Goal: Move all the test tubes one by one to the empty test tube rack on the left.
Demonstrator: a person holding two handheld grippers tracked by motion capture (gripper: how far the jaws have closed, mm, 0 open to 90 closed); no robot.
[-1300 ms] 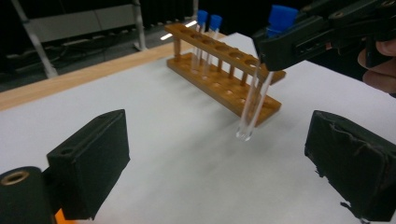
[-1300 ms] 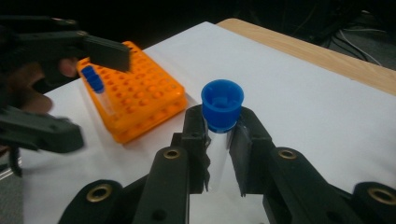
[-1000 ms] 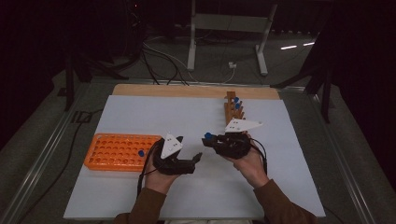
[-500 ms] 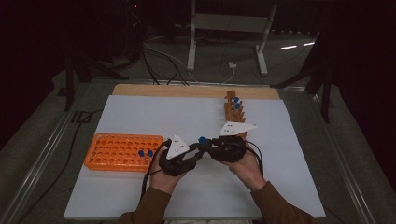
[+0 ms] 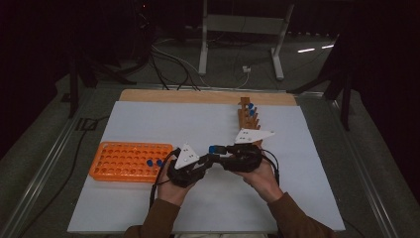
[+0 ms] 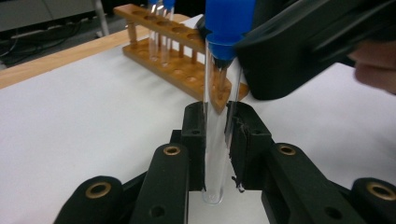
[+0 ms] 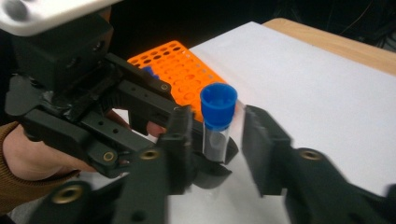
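high view. i see both forearms come in from the bottom edge in brown sleeves and meet over the front middle of the white table sheet (image 5: 148,119). my left gripper (image 5: 202,162) sits low in a hand that curls under it and points right; my right gripper (image 5: 218,149) points left toward it, the hand cupped beneath, its grey plate tilted up. the tips of the two tools nearly touch, and the blue-capped tube (image 5: 212,148) shows as a blue dot between them. the orange rack (image 5: 126,161) lies just left of the left hand with two blue caps in its near right corner. the wooden rack (image 5: 249,119) stands behind the right hand and holds blue-capped tubes at its far end.

left gripper view. my jaws have just closed on the clear body of the blue-capped tube (image 6: 215,140); both pads press its glass and it stands upright between them, cap on top, rounded bottom below the pads. the right gripper's black body sits just right of the cap. the wooden rack (image 6: 182,51) lies beyond on the sheet.

right gripper view. my jaws have just been opening; the blue-capped tube (image 7: 217,122) stands in the gap and the right jaw is clear of it. the left gripper (image 7: 205,163) holds the tube lower down, the hand behind it wrapped round the handle. the orange rack (image 7: 180,70) lies beyond.
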